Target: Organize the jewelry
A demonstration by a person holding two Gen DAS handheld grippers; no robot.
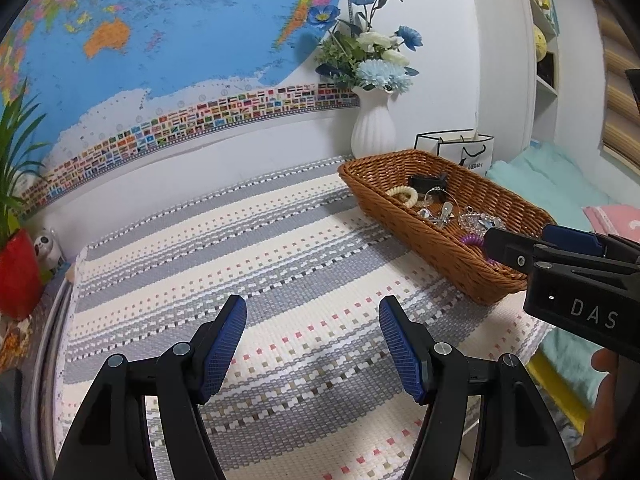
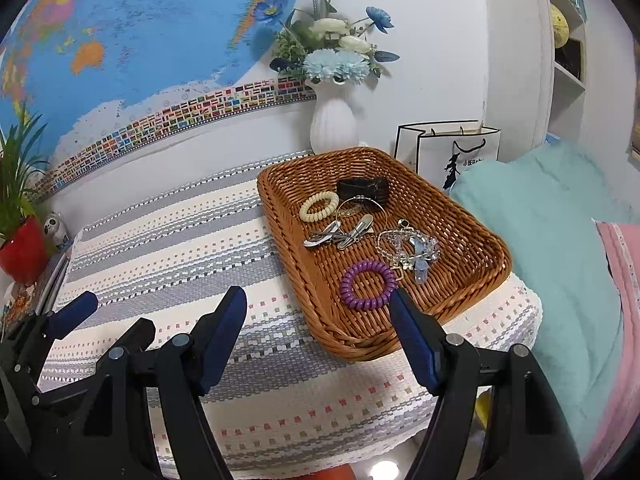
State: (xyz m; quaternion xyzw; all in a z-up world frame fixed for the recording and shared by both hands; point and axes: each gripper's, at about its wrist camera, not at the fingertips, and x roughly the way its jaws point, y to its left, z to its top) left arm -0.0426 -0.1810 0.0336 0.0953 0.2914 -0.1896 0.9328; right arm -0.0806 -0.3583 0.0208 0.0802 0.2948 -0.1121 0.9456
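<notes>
A brown wicker basket (image 2: 472, 216) stands on the right part of a striped woven mat (image 2: 180, 240). Inside lie a purple coil hair tie (image 2: 368, 285), a cream coil hair tie (image 2: 319, 207), silver hair clips (image 2: 340, 234), a thin hoop bracelet (image 2: 362, 210), a clear bead bracelet (image 2: 408, 248) and a black clip (image 2: 363, 190). My right gripper (image 2: 318, 312) is open and empty at the basket's near edge. My left gripper (image 1: 313, 322) is open and empty above the mat, left of the basket (image 1: 384, 168). The right gripper (image 1: 560, 252) shows at that view's right edge.
A white vase of blue and white flowers (image 2: 334, 120) and a white paper bag (image 2: 448, 148) stand behind the basket. A red-potted plant (image 2: 22, 248) and a small panda figure (image 2: 56, 228) sit at the mat's left. Teal bedding (image 2: 560, 240) lies to the right. A world map (image 2: 140, 40) covers the wall.
</notes>
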